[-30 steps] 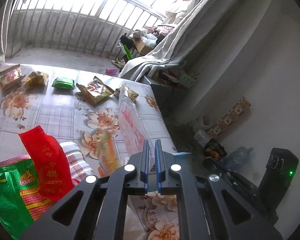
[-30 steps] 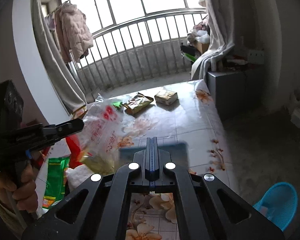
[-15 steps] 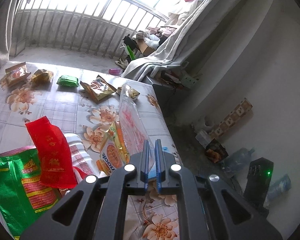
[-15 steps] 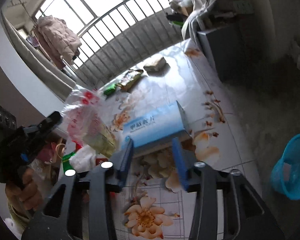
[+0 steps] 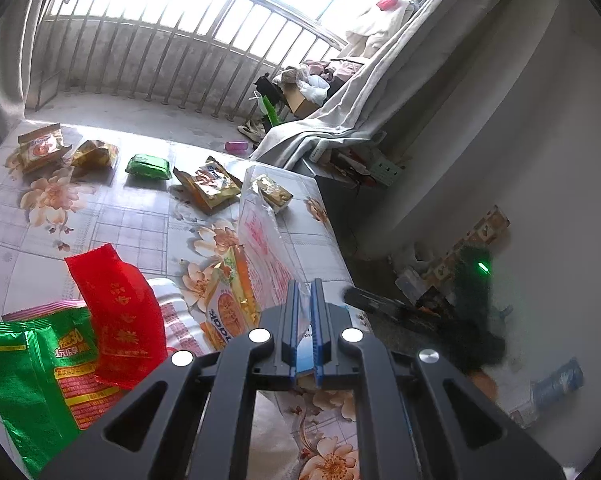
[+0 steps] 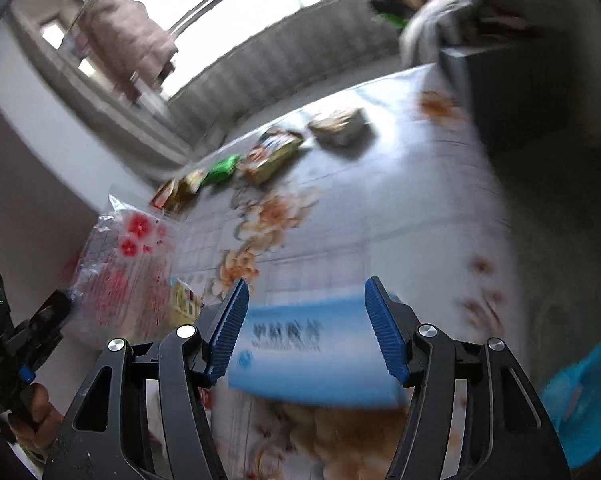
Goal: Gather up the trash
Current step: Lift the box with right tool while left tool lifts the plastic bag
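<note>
My left gripper (image 5: 307,300) is shut on the rim of a clear plastic bag with red print (image 5: 266,244), holding it up over the flowered table (image 5: 112,220). An orange snack packet (image 5: 230,308) sits in the bag. My right gripper (image 6: 306,320) is open, its blue pads either side of a light blue box (image 6: 312,356) lying on the table. The view is blurred, so contact with the box cannot be told. The bag (image 6: 120,264) and the left gripper also show at the left of the right wrist view.
Red (image 5: 116,312) and green (image 5: 24,376) wrappers lie by the bag. Several snack packets (image 5: 208,184) line the table's far side. A blue basket (image 6: 580,400) stands on the floor at the right. The table edge runs along the right, with a cabinet (image 5: 340,196) beyond.
My right gripper opened from shut and moved down onto the blue box, which now lies between its fingers. My left gripper stayed shut on the bag, and the orange packet came into view inside it.
</note>
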Available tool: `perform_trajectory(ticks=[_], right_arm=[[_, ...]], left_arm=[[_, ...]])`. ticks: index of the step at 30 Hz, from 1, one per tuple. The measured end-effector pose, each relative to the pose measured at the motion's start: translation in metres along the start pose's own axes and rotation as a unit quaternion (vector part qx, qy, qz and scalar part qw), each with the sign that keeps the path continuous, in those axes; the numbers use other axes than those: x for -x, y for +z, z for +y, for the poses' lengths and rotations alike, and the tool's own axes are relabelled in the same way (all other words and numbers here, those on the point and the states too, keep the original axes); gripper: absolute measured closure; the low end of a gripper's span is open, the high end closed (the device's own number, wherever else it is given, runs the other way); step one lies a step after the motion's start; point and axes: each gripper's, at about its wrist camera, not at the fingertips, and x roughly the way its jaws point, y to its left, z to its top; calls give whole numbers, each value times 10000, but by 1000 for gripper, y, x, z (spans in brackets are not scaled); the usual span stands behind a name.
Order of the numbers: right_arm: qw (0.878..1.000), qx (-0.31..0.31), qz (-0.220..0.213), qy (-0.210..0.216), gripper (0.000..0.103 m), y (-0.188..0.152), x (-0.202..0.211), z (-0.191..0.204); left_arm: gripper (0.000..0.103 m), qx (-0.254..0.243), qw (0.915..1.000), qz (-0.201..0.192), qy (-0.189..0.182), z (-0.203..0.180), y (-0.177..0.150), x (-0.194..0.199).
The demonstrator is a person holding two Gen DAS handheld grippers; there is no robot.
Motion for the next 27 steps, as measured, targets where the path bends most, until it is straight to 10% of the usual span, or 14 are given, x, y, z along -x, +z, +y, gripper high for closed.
perform_trajectory(ticks=[12, 19, 24, 27], right_arm=[[9968, 121, 749, 235, 41, -55, 16, -10], [9829, 1530, 1009, -172, 11, -117, 27, 46], [9768, 1697, 1031, -803, 12, -131, 13, 62], [9787, 1498, 974, -1010, 31, -134, 16, 59]], left_arm=[[97, 58, 9999, 78, -75, 7, -1, -5], [97, 42, 9999, 101, -118, 6, -1, -5], [97, 51, 9999, 115, -118, 6, 0, -5], [97, -14, 9999, 112, -117, 4, -1, -2]])
